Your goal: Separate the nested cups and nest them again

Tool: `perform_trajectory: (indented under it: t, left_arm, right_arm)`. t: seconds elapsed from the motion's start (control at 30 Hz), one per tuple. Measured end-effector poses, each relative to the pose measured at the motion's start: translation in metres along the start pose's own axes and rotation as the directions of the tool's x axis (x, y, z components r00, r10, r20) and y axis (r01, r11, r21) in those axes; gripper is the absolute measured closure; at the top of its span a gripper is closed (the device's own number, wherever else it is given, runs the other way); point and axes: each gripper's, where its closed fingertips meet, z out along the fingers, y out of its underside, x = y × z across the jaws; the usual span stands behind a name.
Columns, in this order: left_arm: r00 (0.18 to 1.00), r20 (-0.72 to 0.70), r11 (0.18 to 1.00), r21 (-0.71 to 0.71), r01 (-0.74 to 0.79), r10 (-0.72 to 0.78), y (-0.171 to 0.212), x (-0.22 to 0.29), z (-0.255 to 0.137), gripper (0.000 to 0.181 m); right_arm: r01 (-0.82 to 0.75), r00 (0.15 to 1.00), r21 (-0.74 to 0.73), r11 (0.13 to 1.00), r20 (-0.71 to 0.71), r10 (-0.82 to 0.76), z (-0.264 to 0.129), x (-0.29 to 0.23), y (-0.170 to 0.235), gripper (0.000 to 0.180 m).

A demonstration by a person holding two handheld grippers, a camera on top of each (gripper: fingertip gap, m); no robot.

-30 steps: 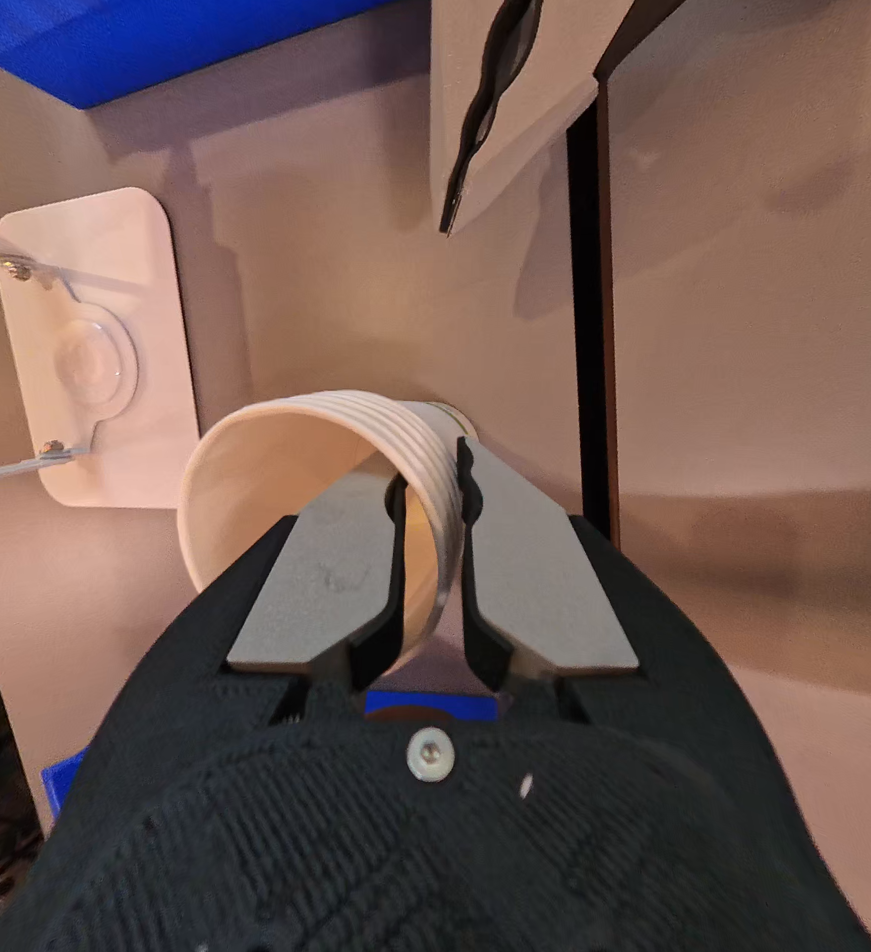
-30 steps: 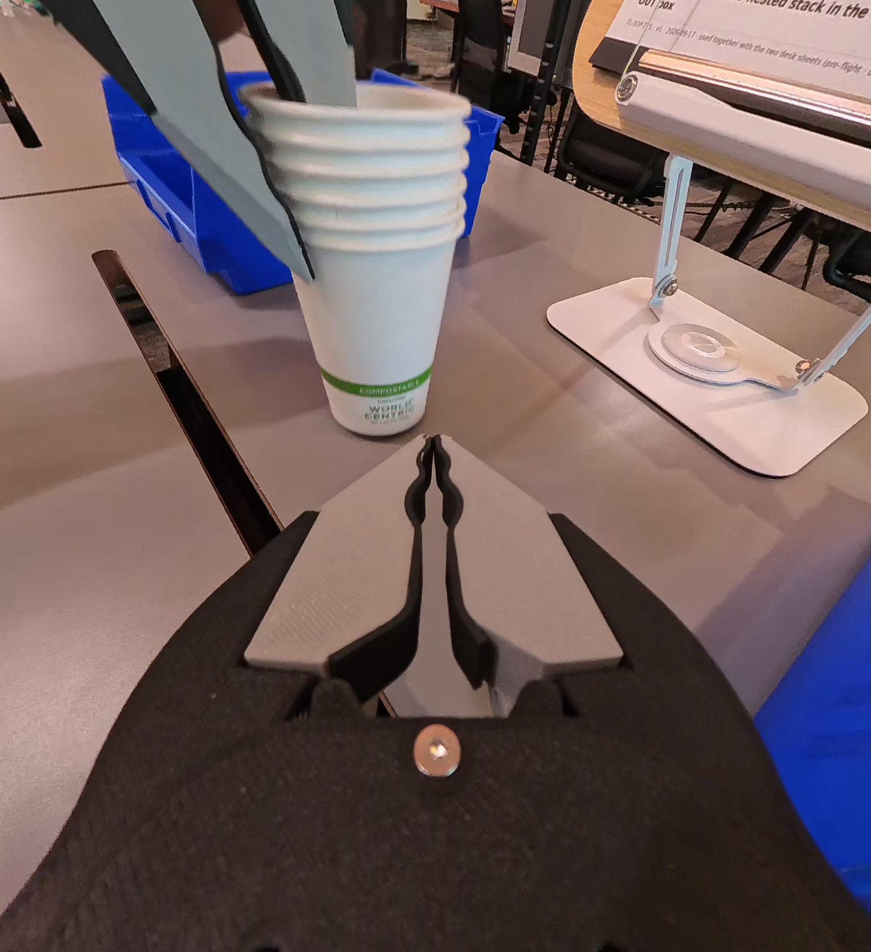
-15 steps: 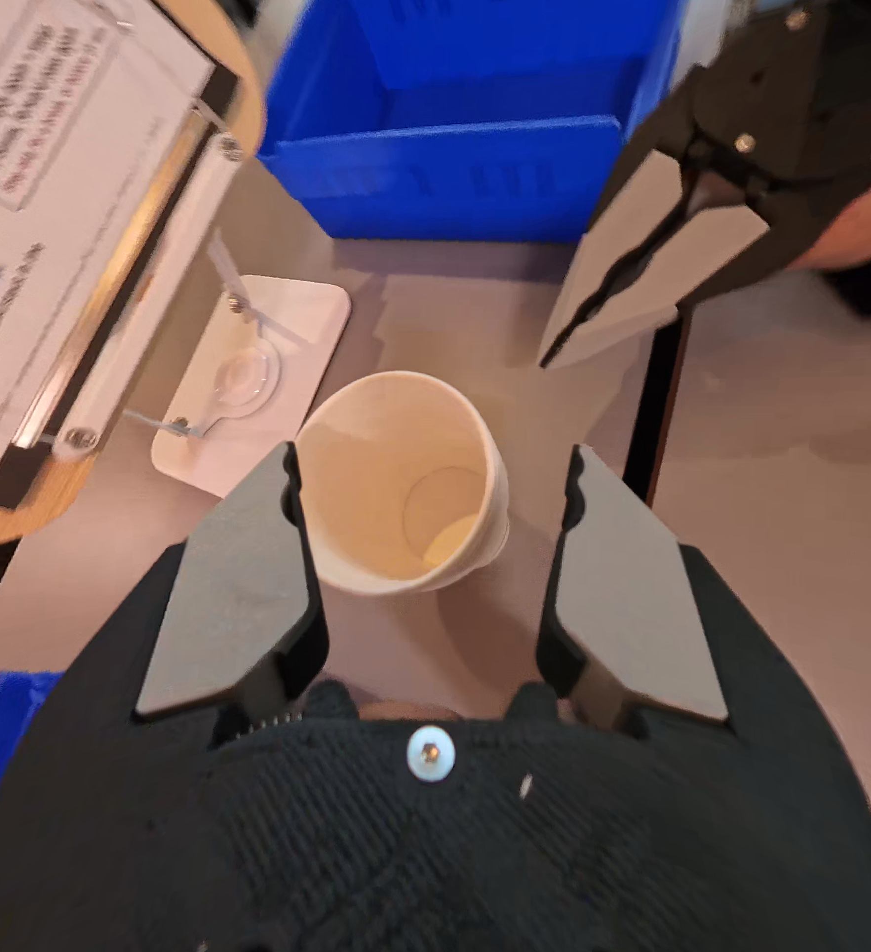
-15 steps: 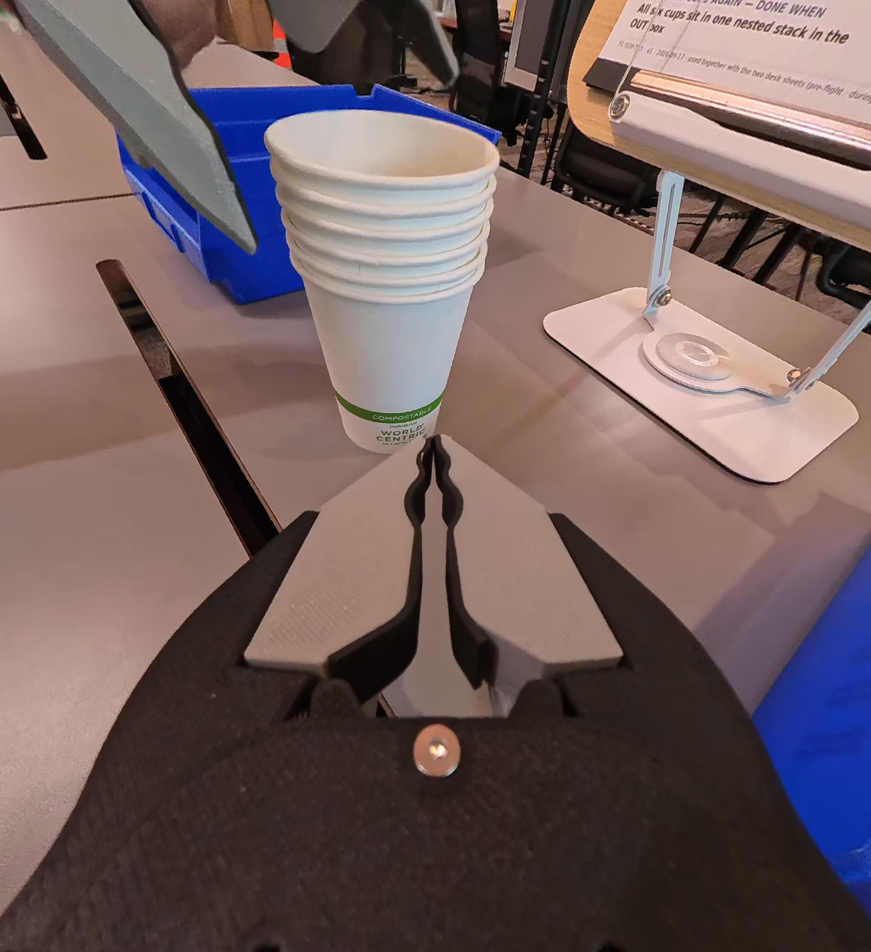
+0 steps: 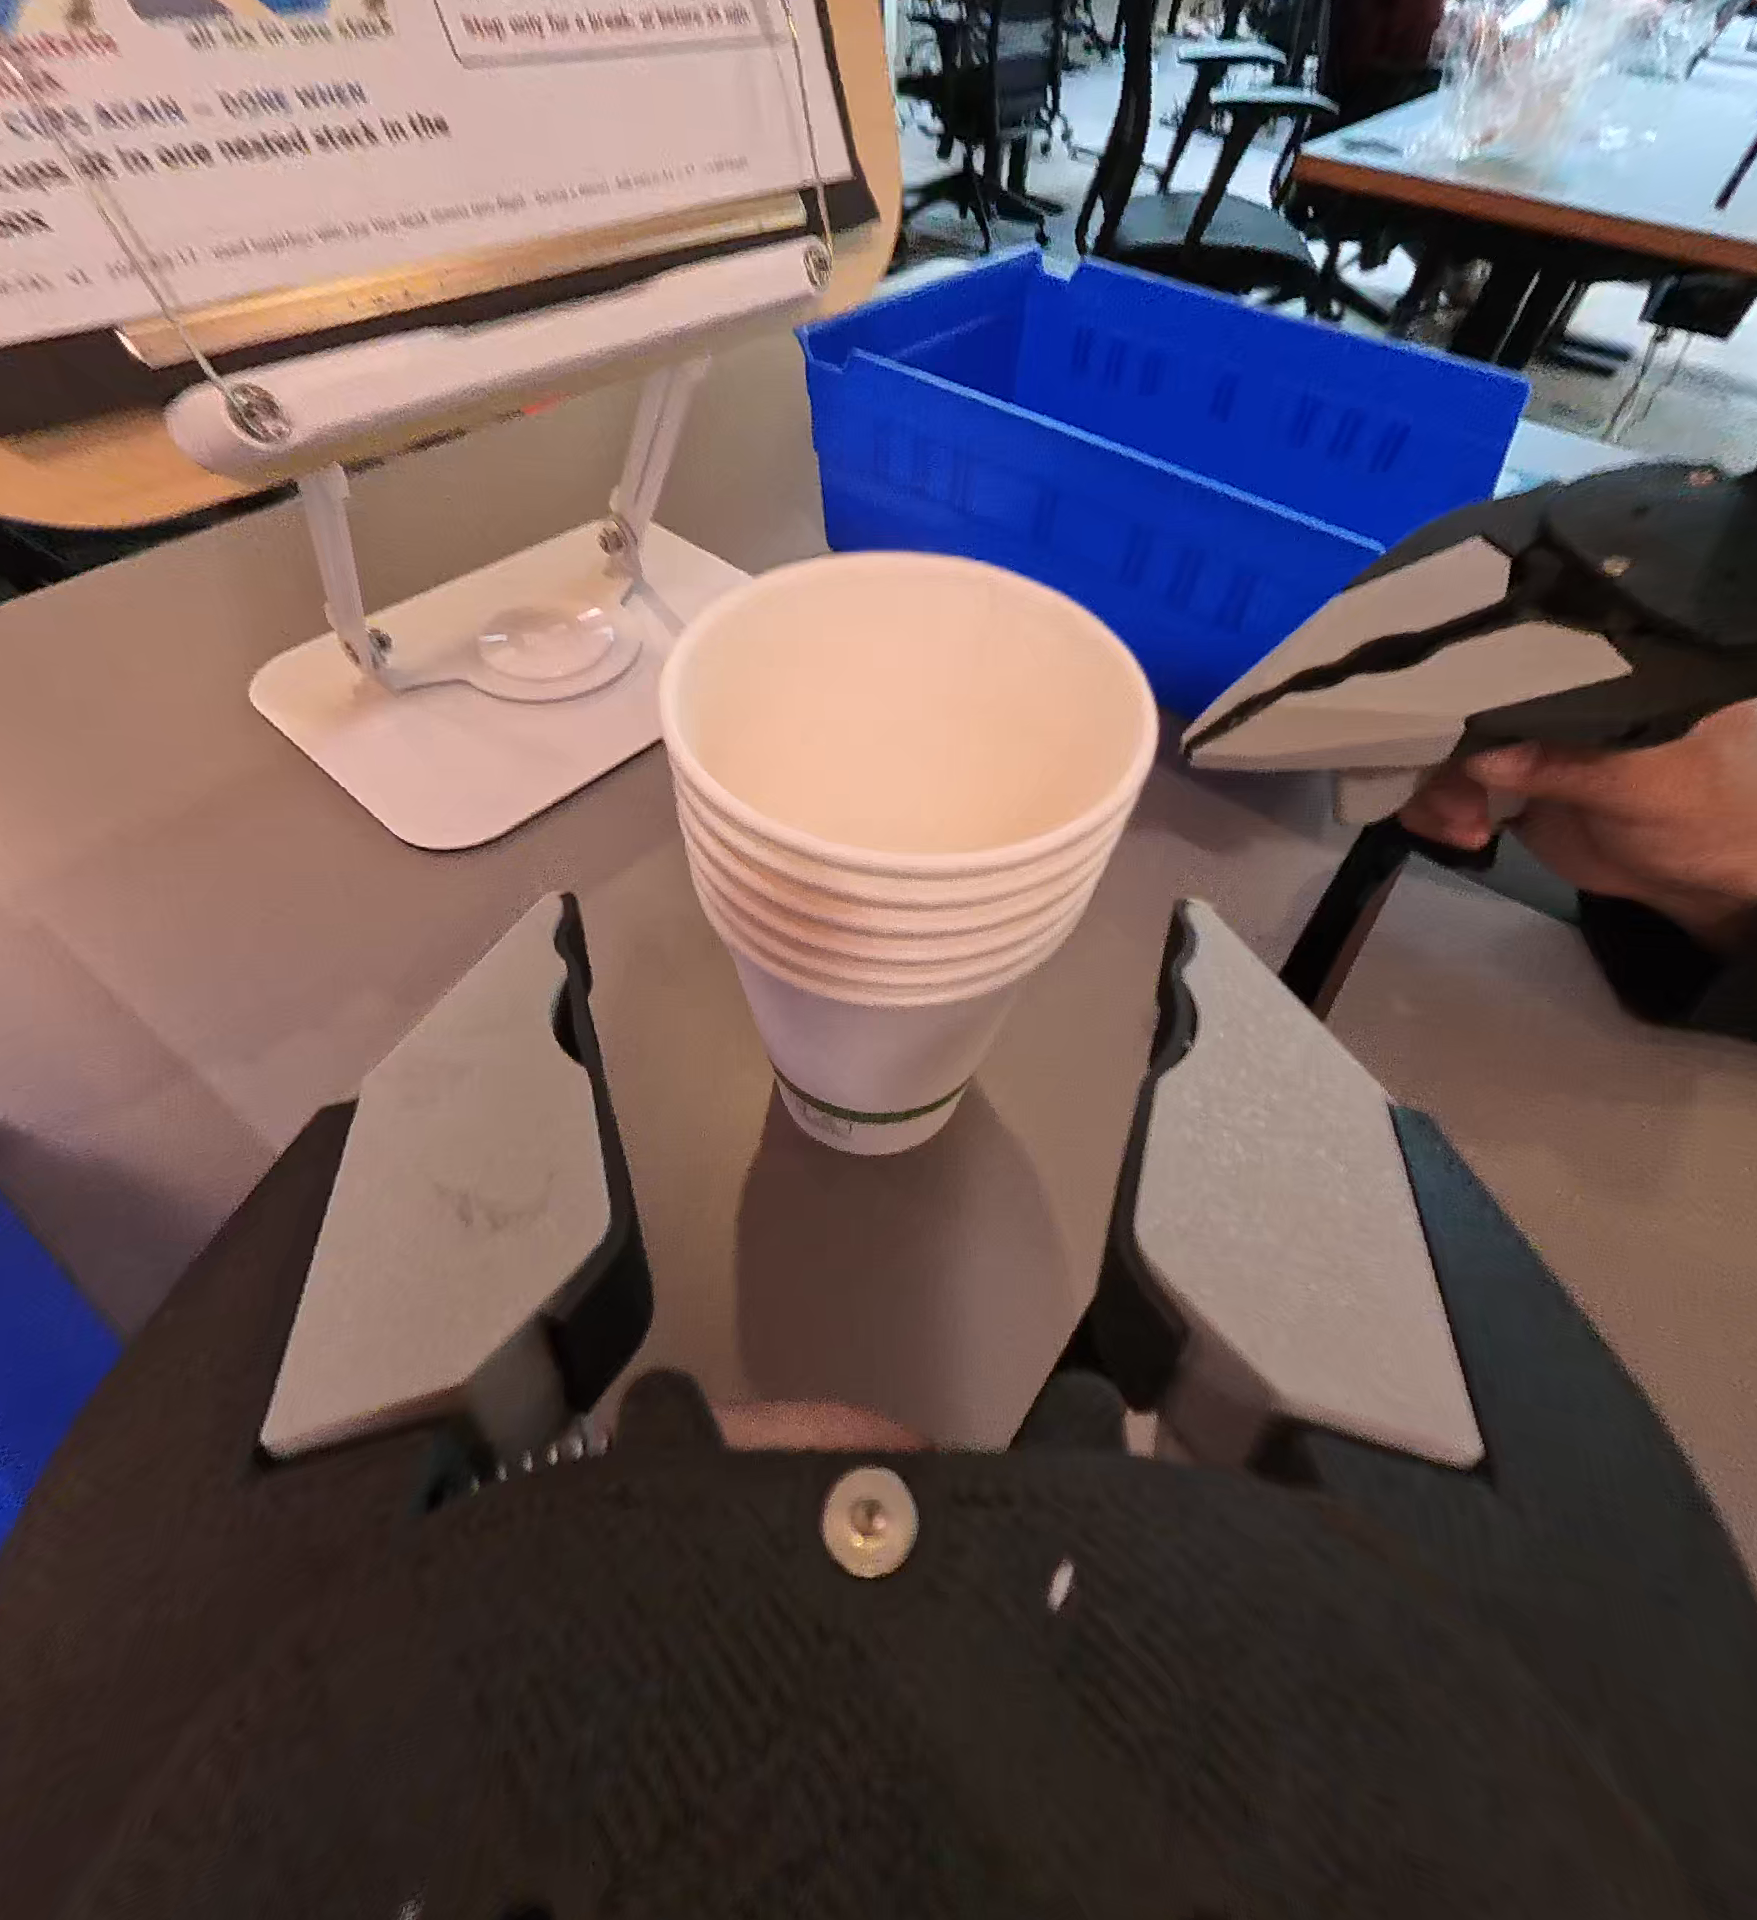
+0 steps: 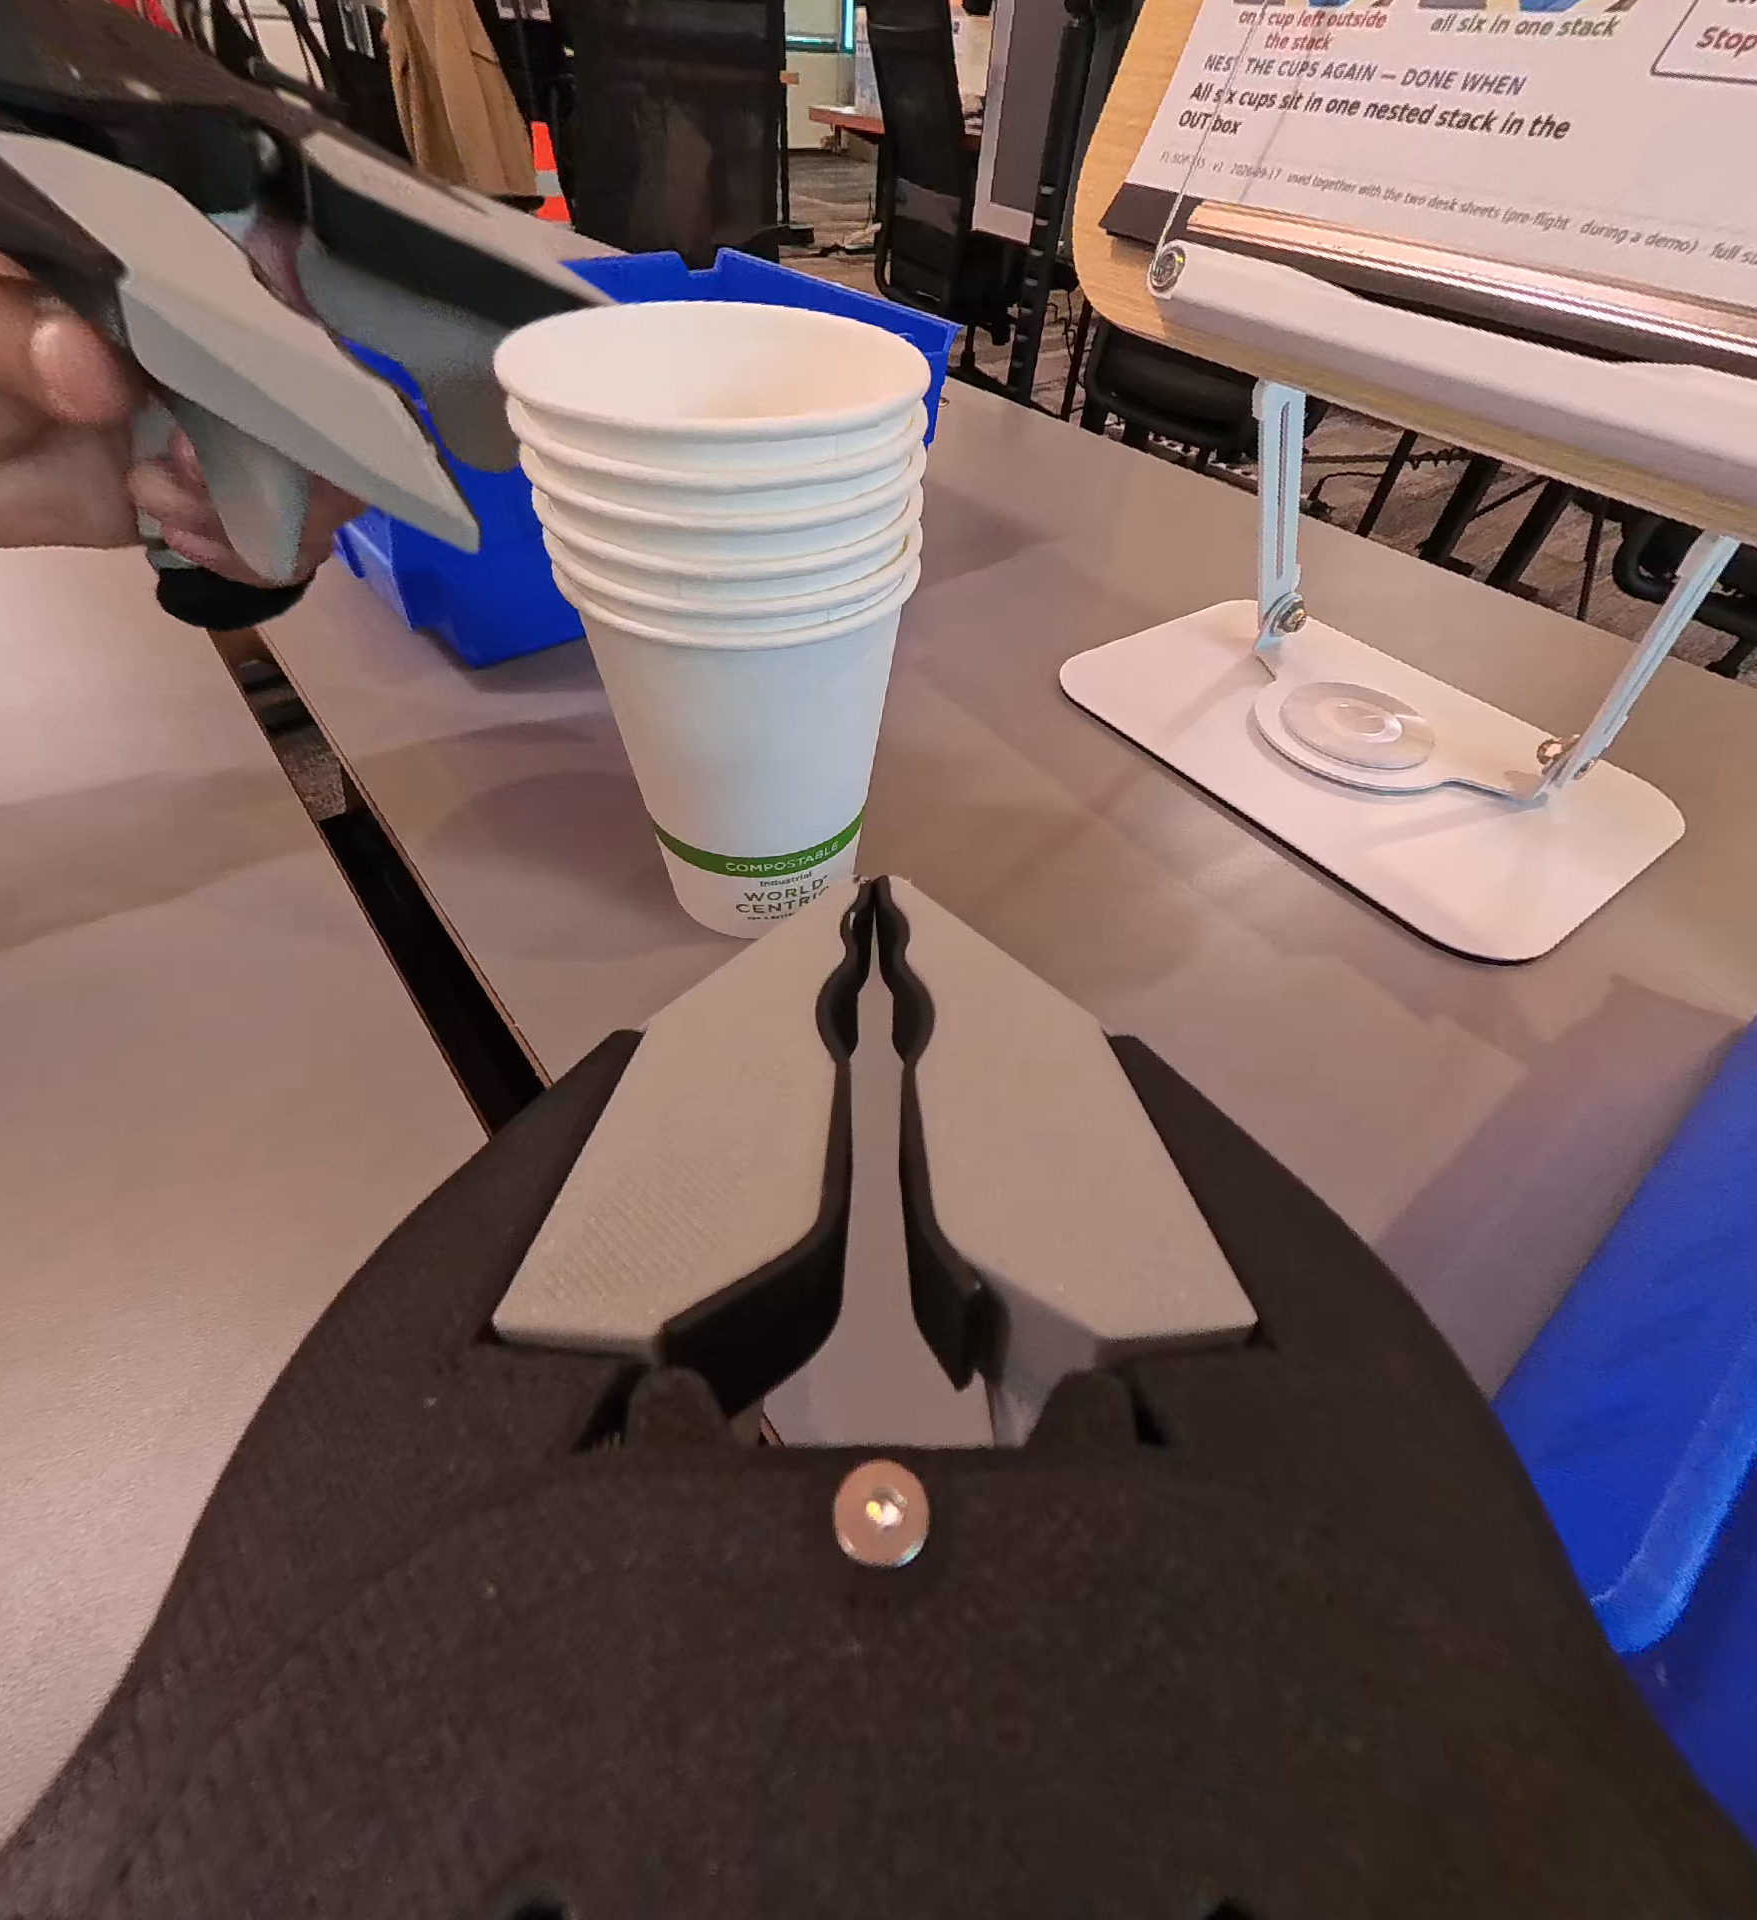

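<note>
- My left tool (image 5: 869, 971) is released, its two grey fingers (image 5: 484, 1164) spread wide on either side of the nested cups (image 5: 905, 831) without touching them.
- The nested cups stand upright on the grey bench (image 5: 126, 883), white paper with a green band near the foot; the rims sit stacked one just above another.
- My right tool (image 6: 876, 904) is clenched, fingertips pressed together with nothing between them, its tips pointing at the foot of the stack (image 6: 739, 644) from just in front.
- In the left wrist view, my right tool (image 5: 1206, 743) shows at the right of the stack, near its top rim, with my hand (image 5: 1632, 821) on its grip.
- In the right wrist view, my left tool (image 6: 500, 436) shows high at the left; one finger runs behind the top rim, the other ends just beside the rims. I cannot tell whether either touches.
- A blue bin (image 5: 1144, 468) stands behind the cups, and another blue bin (image 6: 1705, 1351) is at my right.
- A white document stand (image 6: 1373, 790) carrying a printed sheet (image 5: 334, 135) rests on the bench, apart from the cups.
- A dark gap (image 6: 406, 904) runs between two bench tops at the left of the stack.
</note>
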Motion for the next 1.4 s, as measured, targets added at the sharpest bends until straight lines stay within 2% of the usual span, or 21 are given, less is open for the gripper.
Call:
perform_trajectory:
  t: [0.03, 0.13, 0.27, 0.53, 0.77, 0.97, 1.4]
  left_arm:
    - [1.000, -0.013, 1.000, -0.017, -0.010, 0.010, 0.005, 0.001, 0.002, 0.073]
    - [0.999, -0.021, 0.999, -0.032, -0.034, 0.033, 0.015, -0.002, 0.009, 0.074]
    - [0.994, -0.111, 0.999, -0.043, -0.009, 0.005, 0.026, 0.007, 0.019, 0.086]
    - [0.988, -0.154, 0.998, -0.058, 0.005, -0.014, 0.039, 0.007, 0.043, 0.086]
    - [0.978, -0.209, 1.000, 0.014, -0.020, 0.022, 0.038, 0.011, 0.061, 0.084]
    - [0.959, -0.281, 0.999, 0.044, -0.018, 0.030, 0.036, 0.019, 0.064, 0.087]
    - [0.950, -0.289, 0.992, 0.066, -0.104, 0.119, 0.036, 0.030, 0.064, 0.092]
  right_arm:
    - [0.001, 1.000, -0.001, 1.000, -0.001, -0.001, 0.000, 0.000, 0.000, 0.180]
    - [0.000, 1.000, 0.000, 1.000, -0.001, 0.000, 0.000, 0.000, 0.000, 0.180]
    - [-0.002, 1.000, 0.004, 1.000, -0.003, 0.002, -0.001, 0.001, 0.000, 0.180]
    - [-0.004, 1.000, 0.000, 1.000, 0.000, 0.004, -0.001, 0.001, 0.002, 0.180]
    - [-0.004, 1.000, -0.003, 1.000, 0.004, 0.004, 0.000, 0.001, 0.003, 0.180]
    - [0.001, 1.000, -0.016, 1.000, 0.011, -0.001, 0.003, -0.001, 0.006, 0.180]
    - [0.015, 1.000, -0.044, 0.999, 0.004, -0.015, 0.009, 0.001, 0.012, 0.180]
